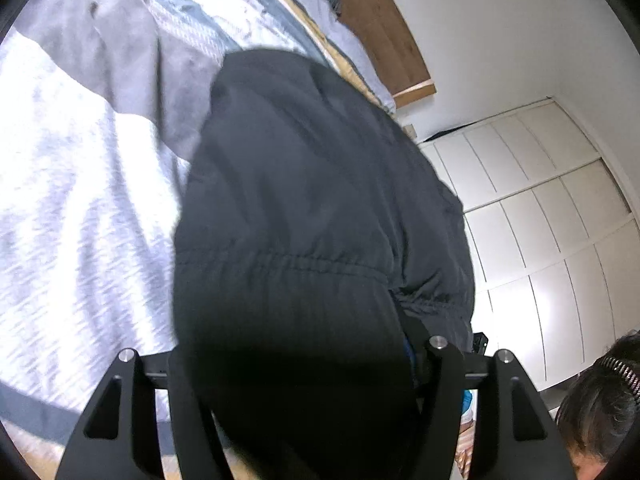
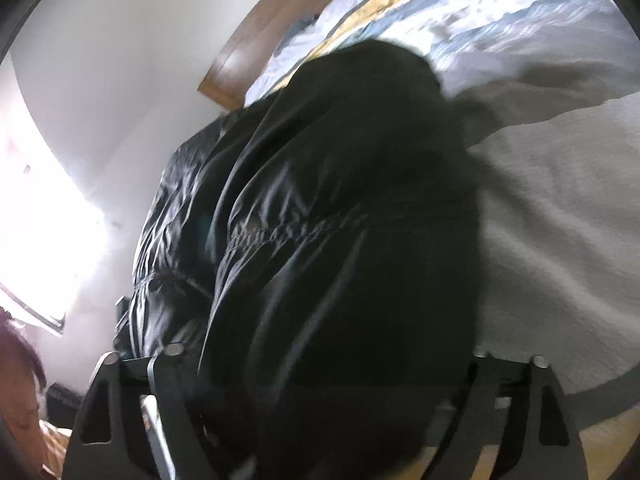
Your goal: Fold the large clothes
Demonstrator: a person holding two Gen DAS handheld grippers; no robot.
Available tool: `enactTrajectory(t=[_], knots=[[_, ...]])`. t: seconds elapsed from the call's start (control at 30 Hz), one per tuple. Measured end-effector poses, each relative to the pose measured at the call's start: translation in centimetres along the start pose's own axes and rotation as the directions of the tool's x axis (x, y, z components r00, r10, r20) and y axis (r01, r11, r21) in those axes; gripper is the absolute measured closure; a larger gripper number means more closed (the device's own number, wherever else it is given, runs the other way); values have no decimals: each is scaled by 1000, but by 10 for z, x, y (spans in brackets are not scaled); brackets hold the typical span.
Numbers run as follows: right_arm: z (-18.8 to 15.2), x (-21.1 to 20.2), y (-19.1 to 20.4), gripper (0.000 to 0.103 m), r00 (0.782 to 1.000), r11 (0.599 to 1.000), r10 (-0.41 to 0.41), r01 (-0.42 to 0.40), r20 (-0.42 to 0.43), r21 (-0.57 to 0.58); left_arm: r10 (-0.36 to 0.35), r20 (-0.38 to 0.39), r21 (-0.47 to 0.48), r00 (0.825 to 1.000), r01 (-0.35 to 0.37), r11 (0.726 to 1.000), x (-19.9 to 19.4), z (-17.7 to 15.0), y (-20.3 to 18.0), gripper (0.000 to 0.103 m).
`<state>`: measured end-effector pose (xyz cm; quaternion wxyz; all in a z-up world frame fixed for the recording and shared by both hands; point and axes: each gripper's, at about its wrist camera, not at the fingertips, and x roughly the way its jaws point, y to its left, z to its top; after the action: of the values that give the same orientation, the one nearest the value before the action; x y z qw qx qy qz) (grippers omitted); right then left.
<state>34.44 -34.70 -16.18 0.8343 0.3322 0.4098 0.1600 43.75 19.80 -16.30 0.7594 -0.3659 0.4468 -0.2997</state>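
Left wrist view: left claw [image 1: 304, 392] grips black jacket [image 1: 304, 200]; right claw [image 2: 320, 392] too. I judge slick fabric may slip, bunching on bed [image 1: 80, 200].

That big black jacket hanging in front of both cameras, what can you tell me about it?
The black puffy jacket looks like smooth, slightly shiny synthetic cloth, with a gathered drawstring seam across its width. It hangs lifted and bunched above the bed with the striped white, grey and blue quilt. Its near edge drops between the left tongs and the right tongs; the cloth hides their tips, so the grip itself is unseen.
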Motion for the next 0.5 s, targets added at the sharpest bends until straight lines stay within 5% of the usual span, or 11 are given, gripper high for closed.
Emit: enactTrajectory(t=[0.23,0.5], knots=[[-15,-89,-36,9,985,996,-66,55,157,76,41,154,-27,987,-37,999,-76,-22,19,42],[-64,-171,-22,5,941,965,-251,225,226,133,240,261,18,935,-254,967,-141,-79,-24,42]])
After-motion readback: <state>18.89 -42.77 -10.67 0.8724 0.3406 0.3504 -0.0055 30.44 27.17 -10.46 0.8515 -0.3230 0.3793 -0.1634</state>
